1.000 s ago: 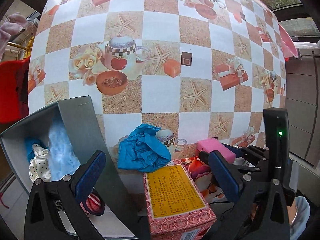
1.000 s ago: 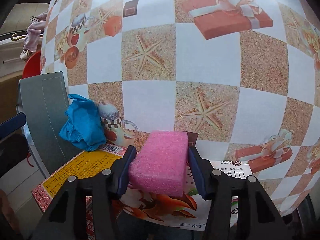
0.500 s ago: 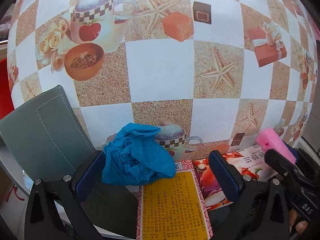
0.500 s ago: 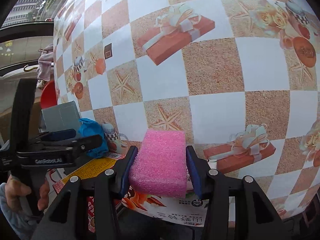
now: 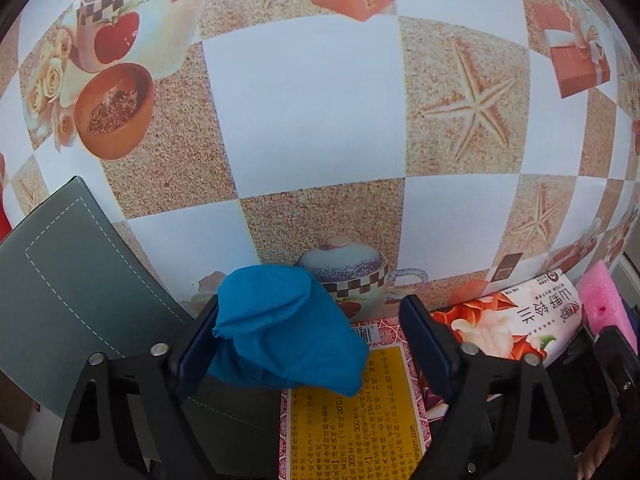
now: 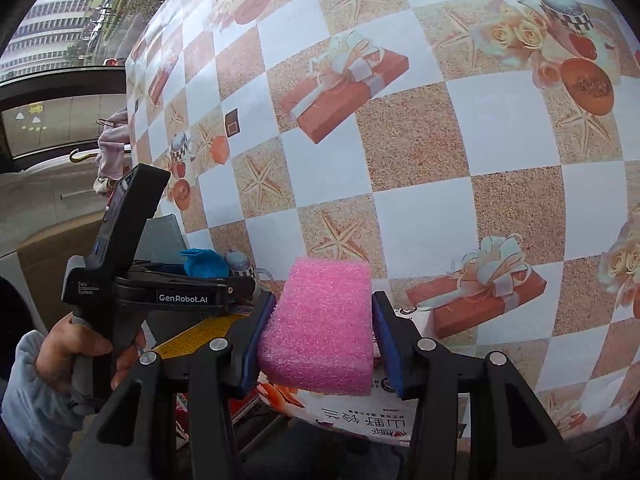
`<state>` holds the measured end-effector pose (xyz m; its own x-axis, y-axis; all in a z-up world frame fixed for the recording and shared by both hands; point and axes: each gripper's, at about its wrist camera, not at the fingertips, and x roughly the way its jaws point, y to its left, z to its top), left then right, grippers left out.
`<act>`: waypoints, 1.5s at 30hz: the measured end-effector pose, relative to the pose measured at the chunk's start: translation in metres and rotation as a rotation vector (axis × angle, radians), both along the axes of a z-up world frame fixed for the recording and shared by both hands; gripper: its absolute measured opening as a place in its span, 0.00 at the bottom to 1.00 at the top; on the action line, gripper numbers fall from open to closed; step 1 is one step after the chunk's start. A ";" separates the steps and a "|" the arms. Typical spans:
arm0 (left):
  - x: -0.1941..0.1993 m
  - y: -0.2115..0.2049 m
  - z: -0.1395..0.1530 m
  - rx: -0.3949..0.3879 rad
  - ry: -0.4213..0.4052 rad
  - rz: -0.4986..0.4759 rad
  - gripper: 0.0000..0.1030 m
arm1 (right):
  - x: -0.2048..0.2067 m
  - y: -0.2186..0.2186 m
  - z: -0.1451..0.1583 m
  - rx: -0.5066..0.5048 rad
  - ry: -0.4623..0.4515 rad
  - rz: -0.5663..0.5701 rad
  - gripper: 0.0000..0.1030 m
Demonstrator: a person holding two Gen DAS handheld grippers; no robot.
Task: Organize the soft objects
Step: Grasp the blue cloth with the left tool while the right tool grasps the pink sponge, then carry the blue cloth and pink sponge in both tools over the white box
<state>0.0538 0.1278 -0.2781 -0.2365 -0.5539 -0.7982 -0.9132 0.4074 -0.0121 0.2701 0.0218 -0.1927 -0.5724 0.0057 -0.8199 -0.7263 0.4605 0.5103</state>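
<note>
A crumpled blue cloth (image 5: 280, 332) lies on the edge of a red-and-yellow box (image 5: 352, 408), between the jaws of my left gripper (image 5: 310, 308). Those jaws are closing: the left pad (image 5: 196, 344) touches the cloth, while the right pad (image 5: 424, 340) stands clear of it. My right gripper (image 6: 324, 300) is shut on a pink sponge (image 6: 324, 320) and holds it in the air above a white flowered pack (image 6: 360, 424). The right wrist view also shows the left gripper (image 6: 244, 284) around the blue cloth (image 6: 204, 264), with a person's hand (image 6: 72, 352) on its handle. The pink sponge (image 5: 600, 296) shows at the left view's right edge.
A grey box wall (image 5: 80, 280) stands just left of the cloth. The white flowered pack (image 5: 512, 320) lies right of the red-and-yellow box. All rest on a table with a checkered printed cover (image 5: 300, 120). Pale garments on a hanger (image 6: 112, 152) hang beyond the table's left end.
My left gripper has come down over the blue cloth and its jaws have narrowed around it. My right gripper has carried the pink sponge up and away to the right.
</note>
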 end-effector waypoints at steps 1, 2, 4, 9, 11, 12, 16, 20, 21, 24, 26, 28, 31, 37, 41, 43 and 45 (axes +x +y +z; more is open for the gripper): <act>0.000 -0.001 -0.001 -0.018 -0.009 0.008 0.47 | 0.001 0.000 0.002 0.004 0.001 -0.007 0.49; -0.002 -0.001 -0.002 -0.030 -0.017 0.013 0.42 | -0.001 0.000 0.002 0.008 0.000 -0.011 0.49; -0.001 -0.001 0.000 -0.021 -0.037 -0.003 0.36 | -0.001 -0.001 0.004 0.014 -0.001 -0.021 0.49; 0.001 0.002 0.029 0.078 -0.136 -0.018 0.34 | 0.005 -0.004 0.009 0.035 -0.014 -0.061 0.49; 0.005 0.003 0.044 0.130 -0.167 -0.037 0.34 | 0.010 -0.006 0.012 0.040 -0.025 -0.079 0.49; 0.008 0.003 0.051 0.155 -0.184 -0.044 0.34 | 0.011 -0.007 0.012 0.040 -0.033 -0.088 0.49; 0.019 0.003 0.077 0.226 -0.249 -0.056 0.34 | 0.018 -0.013 0.014 0.035 -0.059 -0.120 0.49; 0.029 -0.005 0.099 0.277 -0.316 -0.074 0.34 | 0.019 -0.019 0.021 0.044 -0.080 -0.141 0.49; 0.033 -0.007 0.107 0.286 -0.334 -0.082 0.34 | 0.018 -0.021 0.023 0.047 -0.086 -0.144 0.49; 0.049 -0.017 0.125 0.309 -0.383 -0.113 0.34 | 0.018 -0.028 0.028 0.050 -0.102 -0.156 0.49; 0.048 -0.026 0.137 0.322 -0.416 -0.136 0.34 | 0.018 -0.034 0.030 0.049 -0.113 -0.166 0.49; 0.047 -0.037 0.146 0.325 -0.450 -0.150 0.34 | 0.018 -0.041 0.034 0.049 -0.121 -0.175 0.49; 0.054 -0.053 0.155 0.323 -0.492 -0.169 0.34 | 0.016 -0.052 0.040 0.049 -0.134 -0.190 0.49; 0.049 -0.088 0.176 0.322 -0.570 -0.199 0.34 | 0.004 -0.076 0.053 0.050 -0.152 -0.219 0.49; 0.037 -0.107 0.194 0.327 -0.618 -0.204 0.34 | -0.008 -0.089 0.063 0.055 -0.155 -0.233 0.49; 0.029 -0.115 0.202 0.330 -0.637 -0.200 0.34 | -0.016 -0.094 0.068 0.060 -0.160 -0.235 0.49; 0.022 -0.122 0.208 0.337 -0.654 -0.191 0.34 | -0.024 -0.098 0.074 0.067 -0.168 -0.232 0.49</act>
